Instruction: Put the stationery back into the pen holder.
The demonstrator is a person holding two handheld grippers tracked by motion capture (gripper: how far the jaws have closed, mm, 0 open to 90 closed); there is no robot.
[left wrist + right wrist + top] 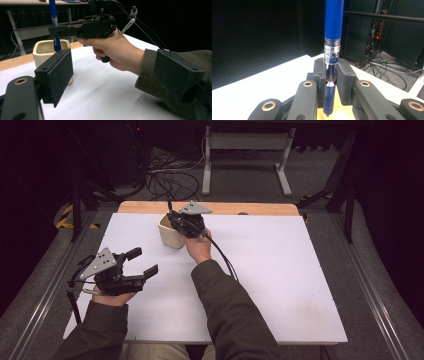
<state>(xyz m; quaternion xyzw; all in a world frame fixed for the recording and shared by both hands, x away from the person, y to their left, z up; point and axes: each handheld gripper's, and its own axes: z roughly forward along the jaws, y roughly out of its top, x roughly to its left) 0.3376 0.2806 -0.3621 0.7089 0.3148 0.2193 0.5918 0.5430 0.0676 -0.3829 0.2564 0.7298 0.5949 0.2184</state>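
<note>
The left gripper [145, 262] is resting low on the near left of the white tabletop [280, 285], its jaws spread wide and holding nothing, probably waiting its turn. Farther back, the right gripper [331, 82] is pinching a blue pen [333, 37] upright, tip down, directly above the cream square pot [170, 232], apparently to lower it in. Beyond the table's wooden edge [250, 208], cables [170, 180] are sprawling across a dark room's floor.
</note>
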